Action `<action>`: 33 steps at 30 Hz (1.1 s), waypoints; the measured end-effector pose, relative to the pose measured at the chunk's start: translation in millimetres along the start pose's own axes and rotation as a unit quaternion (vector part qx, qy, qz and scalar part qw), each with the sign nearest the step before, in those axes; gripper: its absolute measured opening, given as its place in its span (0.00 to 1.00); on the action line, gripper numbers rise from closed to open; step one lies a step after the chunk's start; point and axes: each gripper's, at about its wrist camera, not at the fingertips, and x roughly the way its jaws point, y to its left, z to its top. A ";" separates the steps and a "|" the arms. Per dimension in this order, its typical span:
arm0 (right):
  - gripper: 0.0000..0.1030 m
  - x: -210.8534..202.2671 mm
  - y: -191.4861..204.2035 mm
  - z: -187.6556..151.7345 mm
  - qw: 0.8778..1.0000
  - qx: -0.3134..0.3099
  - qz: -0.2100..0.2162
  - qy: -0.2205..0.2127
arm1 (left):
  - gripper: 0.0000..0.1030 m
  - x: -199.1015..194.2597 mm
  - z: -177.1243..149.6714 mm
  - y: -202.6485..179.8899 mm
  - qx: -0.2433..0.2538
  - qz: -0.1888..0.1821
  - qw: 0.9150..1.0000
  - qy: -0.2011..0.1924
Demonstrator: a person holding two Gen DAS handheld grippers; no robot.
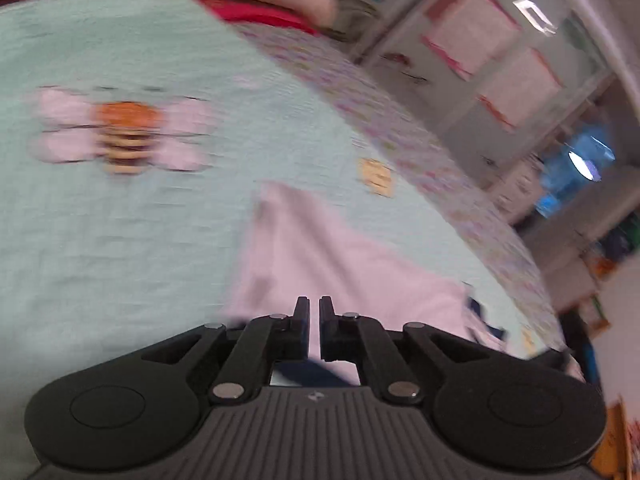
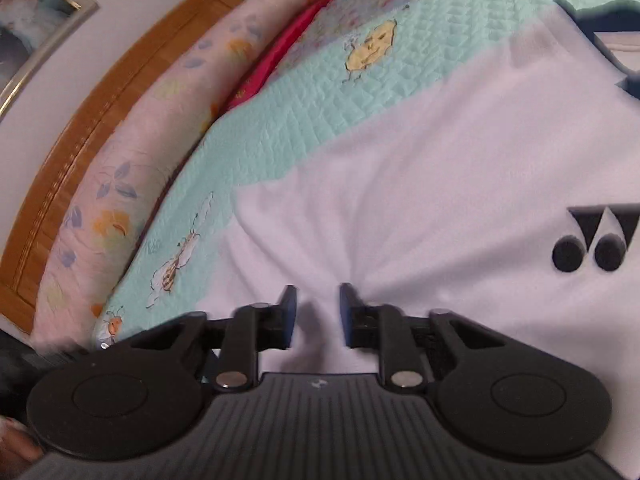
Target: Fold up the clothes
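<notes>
A white shirt with a dark logo and dark collar trim lies on a mint quilted bedspread. My right gripper is pressed onto the shirt near its edge; its jaws are close together with a bunch of white cloth gathered between them. In the left wrist view, my left gripper has its jaws almost touching, over a part of the white shirt. Whether cloth is pinched there is hard to tell; the view is blurred.
A pink floral pillow and a red cloth lie along the wooden headboard. The bedspread bears bee prints. Shelving with pink bins stands beyond the bed's edge.
</notes>
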 end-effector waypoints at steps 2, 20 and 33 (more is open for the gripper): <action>0.02 -3.8 1.3 2.2 1.000 0.011 0.003 -0.002 | 0.11 31.3 -0.9 -9.8 0.023 0.005 0.999 0.047; 0.29 -89.0 -2.6 -66.5 0.996 0.074 0.044 -0.007 | 0.15 -0.1 -63.9 -0.4 0.045 0.042 0.996 0.064; 0.30 -150.3 3.4 -107.3 1.000 0.017 -0.008 0.007 | 0.24 -32.5 -89.7 -19.2 0.050 0.071 0.995 0.040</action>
